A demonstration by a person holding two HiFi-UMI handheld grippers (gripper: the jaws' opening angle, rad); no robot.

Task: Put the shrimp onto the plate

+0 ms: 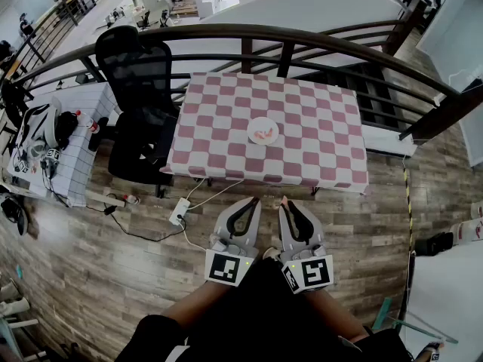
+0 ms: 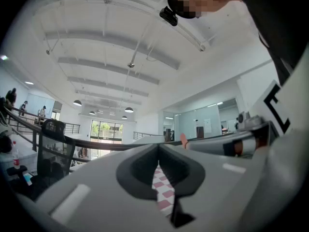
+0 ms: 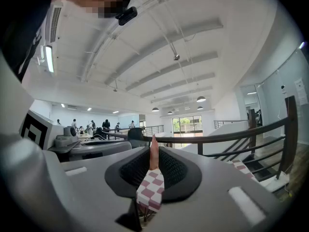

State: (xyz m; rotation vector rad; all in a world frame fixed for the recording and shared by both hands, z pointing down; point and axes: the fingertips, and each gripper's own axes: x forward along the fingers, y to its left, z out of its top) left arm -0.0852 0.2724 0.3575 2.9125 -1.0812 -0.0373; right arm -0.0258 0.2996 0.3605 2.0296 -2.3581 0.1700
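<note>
A black chair (image 1: 139,81) is standing at the table's (image 1: 226,149) left edge. A dark curved railing (image 1: 302,36) is running just behind the table, with stairs dropping away beyond it. In front of the table a white power strip (image 1: 179,211) is lying on the wood floor (image 1: 98,270), its cables trailing toward the table's left corner. Well left of the table, a side table (image 1: 83,149) in a gridded white cloth is carrying bottles and dark gear.

A pink-and-white check cloth is covering the table. The plate (image 1: 252,136) is sitting near the table's middle with pale pink pieces on it. Both grippers are hanging in front of the table, over the floor, with the table's near edge between them and the plate. The right gripper (image 1: 284,202) (image 3: 153,149) is pinching a shrimp (image 1: 284,199) (image 3: 153,154) at its jaw tips. The left gripper (image 1: 253,200) (image 2: 158,149) is keeping its jaws together, with only a thin slit of cloth showing between them.

The room is a high white hall with hanging lamps.
</note>
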